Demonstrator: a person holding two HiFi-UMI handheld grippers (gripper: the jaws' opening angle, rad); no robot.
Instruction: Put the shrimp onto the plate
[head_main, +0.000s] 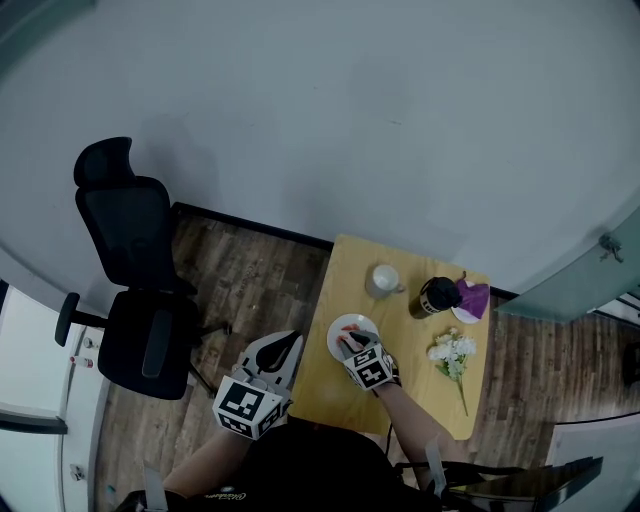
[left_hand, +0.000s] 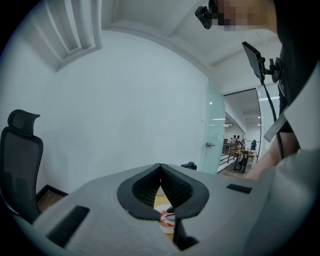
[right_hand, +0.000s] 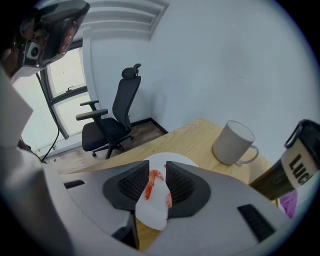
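Shrimp (right_hand: 150, 187) lies on the plate (right_hand: 152, 215) — right where the task wants it. Our right gripper (right_hand: 156, 164) hangs just above the plate, jaws spread, gripping nothing. Our left gripper (left_hand: 160, 167) sits well left of the plate — jaws clenched, empty, likely parked out of the way.

Shrimp (right_hand: 150, 183) on plate (head_main: 353, 321), mug (head_main: 384, 280) behind plate, flowers (head_main: 452, 352) right
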